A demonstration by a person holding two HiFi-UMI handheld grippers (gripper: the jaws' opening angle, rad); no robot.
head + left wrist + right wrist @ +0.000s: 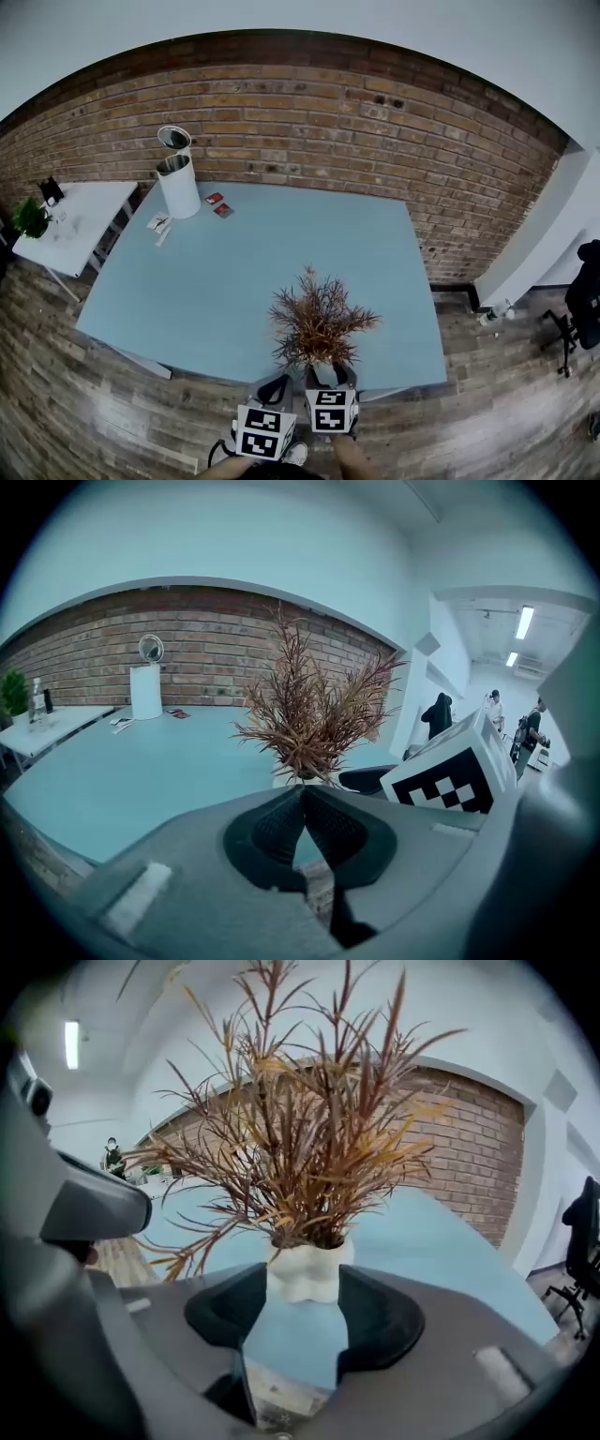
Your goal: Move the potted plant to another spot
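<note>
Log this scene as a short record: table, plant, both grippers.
table: light blue; white bin at far left corner
plant: potted plant, brown foliage, white pot, upright by the table's near edge
left gripper: jaws together, empty, left of the plant
right gripper: jaws pressed on the pot's two sides

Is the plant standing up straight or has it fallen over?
Standing up. The potted plant has branches rising straight up in both gripper views.
</note>
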